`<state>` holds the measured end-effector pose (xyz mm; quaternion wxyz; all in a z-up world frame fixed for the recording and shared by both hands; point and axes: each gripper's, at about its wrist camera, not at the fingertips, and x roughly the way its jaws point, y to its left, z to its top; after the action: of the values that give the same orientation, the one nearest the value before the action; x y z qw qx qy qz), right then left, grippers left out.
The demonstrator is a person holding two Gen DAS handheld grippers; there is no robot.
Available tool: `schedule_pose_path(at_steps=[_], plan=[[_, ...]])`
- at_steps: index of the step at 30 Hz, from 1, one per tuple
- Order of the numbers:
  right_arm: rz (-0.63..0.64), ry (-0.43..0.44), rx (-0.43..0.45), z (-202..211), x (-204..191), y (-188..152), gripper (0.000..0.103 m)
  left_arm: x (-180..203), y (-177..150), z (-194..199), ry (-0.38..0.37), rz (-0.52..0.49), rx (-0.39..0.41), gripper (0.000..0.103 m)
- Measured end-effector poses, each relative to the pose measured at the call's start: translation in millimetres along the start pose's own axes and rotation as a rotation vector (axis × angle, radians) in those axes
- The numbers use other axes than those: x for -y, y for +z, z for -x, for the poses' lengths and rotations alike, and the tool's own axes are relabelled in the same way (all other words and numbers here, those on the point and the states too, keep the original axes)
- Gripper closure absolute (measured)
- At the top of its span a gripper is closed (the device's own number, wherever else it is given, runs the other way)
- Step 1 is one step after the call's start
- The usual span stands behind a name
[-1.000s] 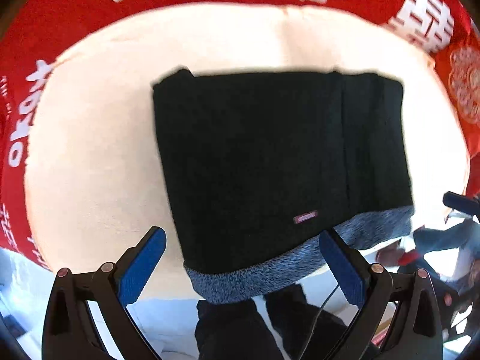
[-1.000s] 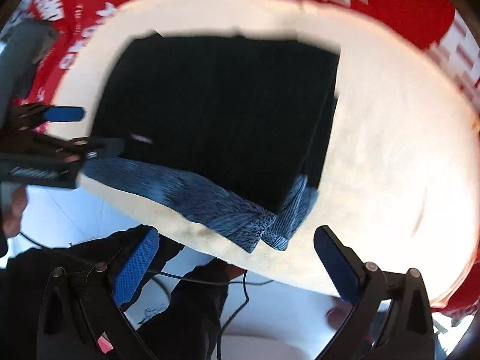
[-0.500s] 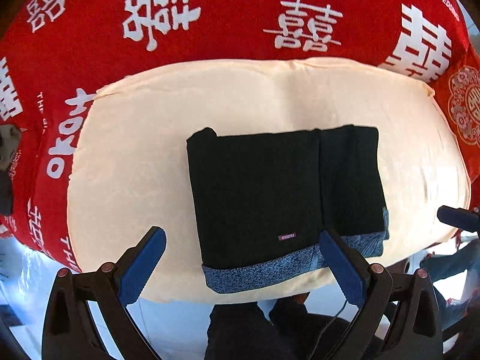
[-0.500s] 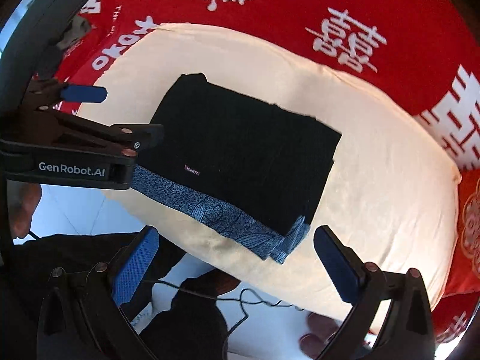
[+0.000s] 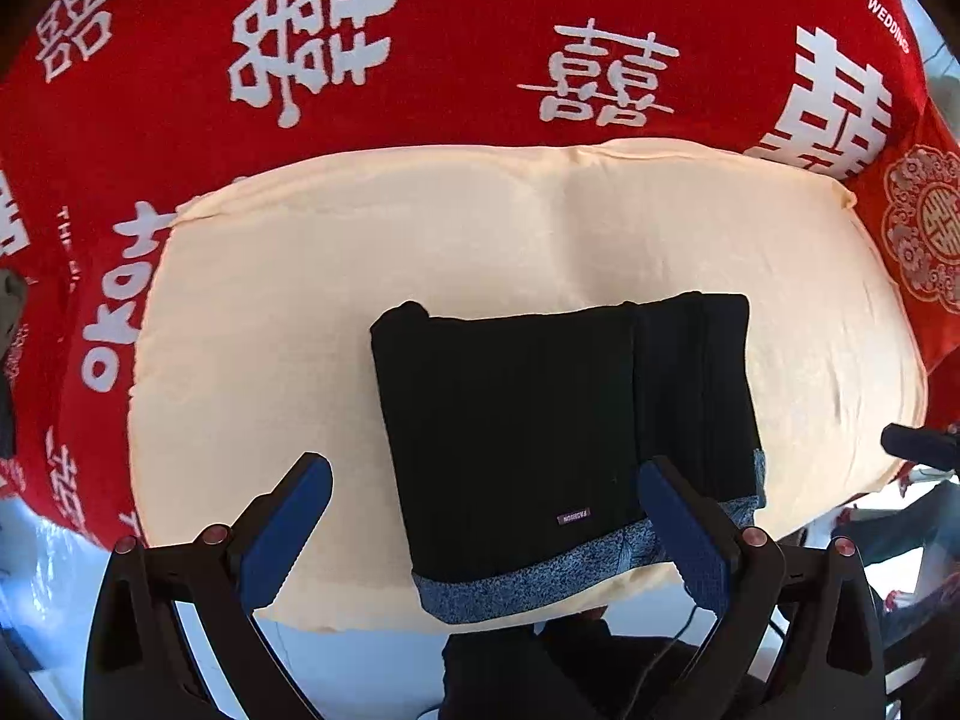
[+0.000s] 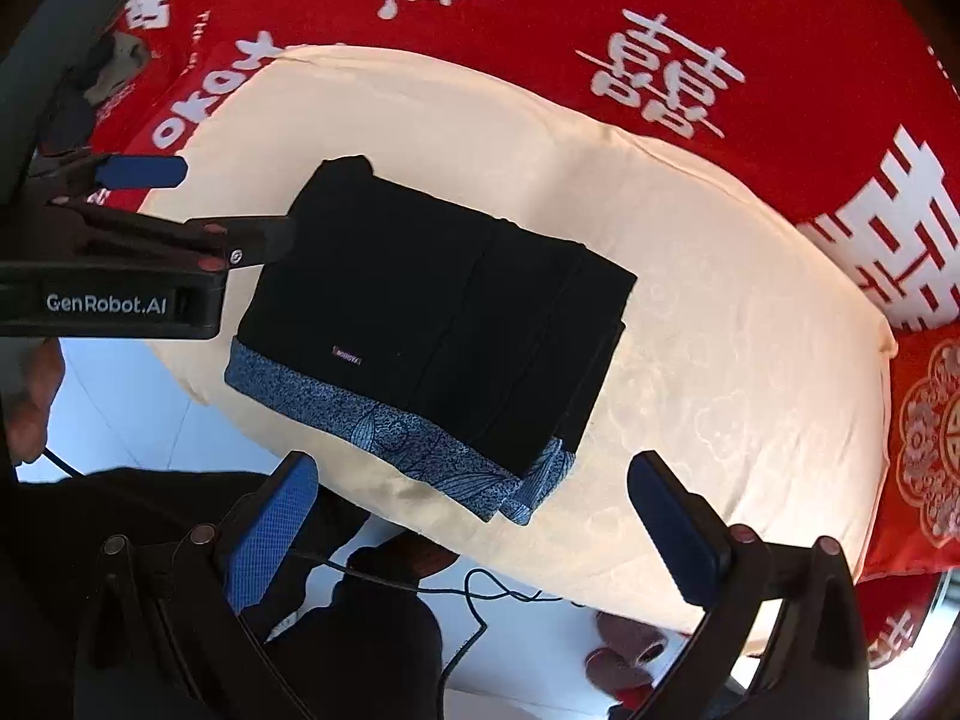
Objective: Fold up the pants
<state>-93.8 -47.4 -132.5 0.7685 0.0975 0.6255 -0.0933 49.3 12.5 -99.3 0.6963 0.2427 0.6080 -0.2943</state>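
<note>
Closest to us in the left wrist view, our left gripper [image 5: 483, 513] hangs with its blue-padded fingers [image 5: 288, 531] spread wide and nothing between them, above the near edge of the bedding. Our right gripper [image 6: 471, 513] is likewise released, its fingers [image 6: 678, 531] far apart and empty, raised over the near rim of the cream blanket [image 6: 720, 360]. Below both tools we see pale floor [image 6: 150, 420], a thin black cable [image 6: 456, 591], and our own dark-clothed legs [image 5: 510, 672]. Just past the fingers lie the pants [image 5: 564, 420], folded into a compact black rectangle that rests flat on the cream blanket [image 5: 270, 330], touching neither gripper. Their speckled blue band [image 5: 528, 582] runs along the near edge, almost at the blanket's rim, and a small label [image 5: 573, 517] sits just above that band. In the right wrist view the pants [image 6: 432, 318] show stacked layers at the right side, with the blue band [image 6: 390, 420] doubled at the near corner. From that same view the left gripper [image 6: 138, 240] reaches in from the left, beside the left edge of the pants. Farthest back, a red bedspread [image 5: 450, 30] with white characters surrounds the cream blanket on all far sides.
</note>
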Motion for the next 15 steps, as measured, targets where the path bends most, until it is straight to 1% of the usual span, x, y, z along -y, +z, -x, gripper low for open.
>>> schedule_pose_path(at_steps=[9, 15], plan=[[-0.092, -0.017, -0.065, -7, -3, -1, 0.000, -17, 3, -17, -0.039, -0.010, -0.056, 0.000], [-0.116, -0.032, -0.075, -6, -17, -3, 0.000, -25, -3, -23, -0.060, -0.027, -0.079, 0.000]])
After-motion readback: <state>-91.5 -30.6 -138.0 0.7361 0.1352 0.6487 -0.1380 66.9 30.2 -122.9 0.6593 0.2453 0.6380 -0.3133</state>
